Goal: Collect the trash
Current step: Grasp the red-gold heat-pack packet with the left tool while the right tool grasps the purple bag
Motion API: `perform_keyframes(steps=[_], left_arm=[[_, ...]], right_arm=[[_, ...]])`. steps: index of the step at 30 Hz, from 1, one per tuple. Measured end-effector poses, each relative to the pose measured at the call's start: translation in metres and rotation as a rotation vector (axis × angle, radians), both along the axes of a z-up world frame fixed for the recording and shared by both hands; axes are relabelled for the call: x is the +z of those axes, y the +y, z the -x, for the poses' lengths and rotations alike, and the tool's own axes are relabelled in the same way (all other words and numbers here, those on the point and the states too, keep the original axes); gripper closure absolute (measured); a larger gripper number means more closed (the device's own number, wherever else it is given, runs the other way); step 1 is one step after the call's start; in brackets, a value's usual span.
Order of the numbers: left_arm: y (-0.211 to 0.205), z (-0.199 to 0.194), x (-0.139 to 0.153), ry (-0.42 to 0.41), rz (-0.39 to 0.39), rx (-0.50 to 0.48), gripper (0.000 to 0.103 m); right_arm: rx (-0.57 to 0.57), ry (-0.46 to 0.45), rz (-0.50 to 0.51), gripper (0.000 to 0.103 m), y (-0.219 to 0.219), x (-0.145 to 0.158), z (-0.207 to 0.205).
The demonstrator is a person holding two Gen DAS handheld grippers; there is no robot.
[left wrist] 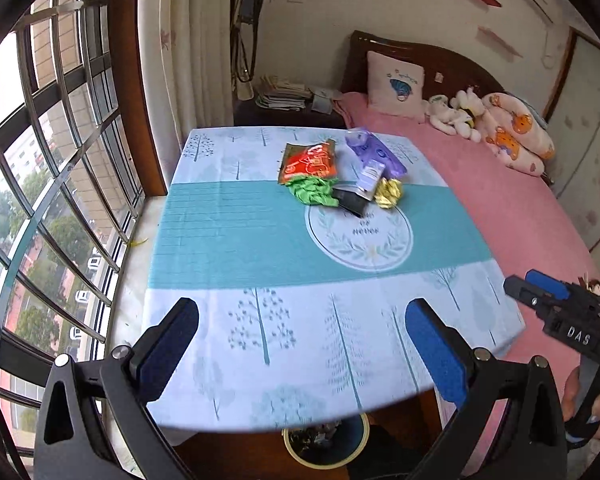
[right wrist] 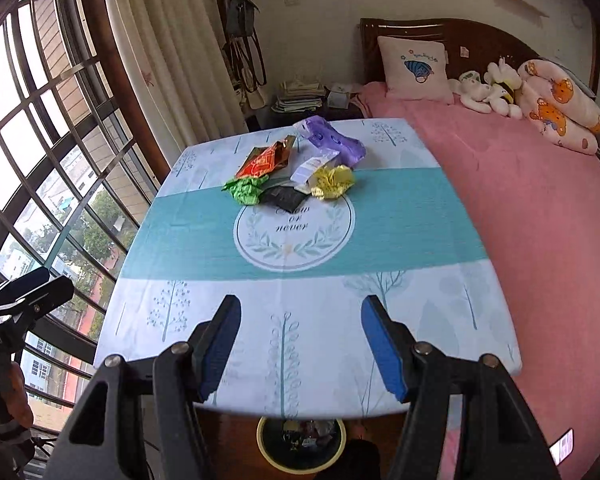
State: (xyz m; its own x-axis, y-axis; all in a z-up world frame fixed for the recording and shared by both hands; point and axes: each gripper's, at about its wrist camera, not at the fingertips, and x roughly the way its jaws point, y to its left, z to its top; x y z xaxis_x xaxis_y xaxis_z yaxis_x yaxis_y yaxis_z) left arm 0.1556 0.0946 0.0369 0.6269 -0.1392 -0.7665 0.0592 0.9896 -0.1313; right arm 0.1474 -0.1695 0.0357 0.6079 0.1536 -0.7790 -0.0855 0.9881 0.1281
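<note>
both tongs, left [left wrist: 302, 346] and right [right wrist: 300, 346], hang apart and empty at the surface's [right wrist: 204, 248] near edge, the trash pile [right wrist: 296, 172] straight ahead past its middle, about equally far from each.

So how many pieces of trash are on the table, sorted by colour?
Red foil snack packet: 1
Crumpled green wrapper: 1
Black pouch: 1
Crumpled yellow wrapper: 1
Purple plastic pack: 1
Pale lilac-white sachet: 1
Total: 6, all clustered at the table's far half; both grippers open and empty.
</note>
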Motion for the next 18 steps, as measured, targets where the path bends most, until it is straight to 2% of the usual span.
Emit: perform_keyframes(steps=[5, 11, 18], left_arm=[[-0.015, -0.079, 0.002, 0.033, -0.057, 0.066, 0.001], [-0.054, -0.197, -0.007, 0.13, -0.103, 0.083, 0.001], [-0.094, -0.315, -0.053, 0.245, -0.168, 0.084, 0.001]], right_arm=[[0.081, -0.017, 0.004, 0.04, -0.018, -0.001, -0.097], [0.186, 0.028, 0.006, 0.04, -0.037, -0.015, -0.216], [0.286, 0.07, 0.072, 0.04, -0.043, -0.054, -0.329]])
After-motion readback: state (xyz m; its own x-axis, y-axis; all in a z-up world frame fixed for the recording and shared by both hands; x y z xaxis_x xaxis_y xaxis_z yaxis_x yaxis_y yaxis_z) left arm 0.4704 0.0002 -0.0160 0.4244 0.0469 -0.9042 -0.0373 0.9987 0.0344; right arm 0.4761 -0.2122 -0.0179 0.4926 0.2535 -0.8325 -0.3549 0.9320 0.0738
